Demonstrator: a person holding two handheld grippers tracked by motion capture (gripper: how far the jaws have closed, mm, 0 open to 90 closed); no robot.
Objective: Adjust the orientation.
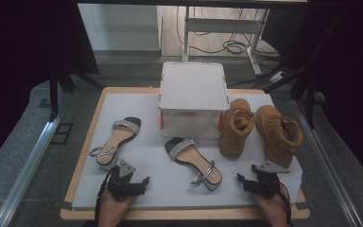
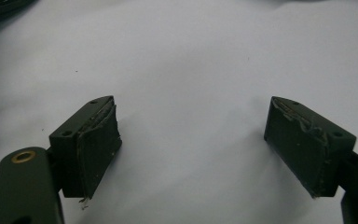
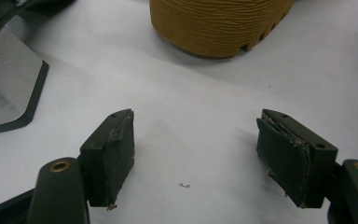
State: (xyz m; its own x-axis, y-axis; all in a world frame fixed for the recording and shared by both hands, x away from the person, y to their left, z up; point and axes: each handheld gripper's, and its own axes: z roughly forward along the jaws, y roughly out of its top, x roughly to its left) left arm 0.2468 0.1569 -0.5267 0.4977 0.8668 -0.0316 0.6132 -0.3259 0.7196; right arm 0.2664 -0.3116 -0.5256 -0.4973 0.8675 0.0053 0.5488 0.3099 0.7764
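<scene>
Two heeled sandals with sparkly straps lie on the white mat (image 1: 137, 161): one at the left (image 1: 116, 141), one in the middle (image 1: 194, 162). A pair of tan boots stands at the right, one upright (image 1: 235, 126), the other tipped (image 1: 280, 134). My left gripper (image 1: 139, 182) rests low on the mat near the front edge, open, jaws wide over bare mat (image 2: 193, 140). My right gripper (image 1: 246, 182) sits at the front right, open and holding nothing (image 3: 196, 154). Ahead of it I see a tan boot's ribbed sole (image 3: 219, 23) and the middle sandal's heel (image 3: 9, 88).
A white lidded box (image 1: 193, 97) with orange clasps stands at the back centre of the mat. The mat lies on a wooden tabletop (image 1: 82, 161). Metal rails run along both sides, and a desk frame with cables stands beyond.
</scene>
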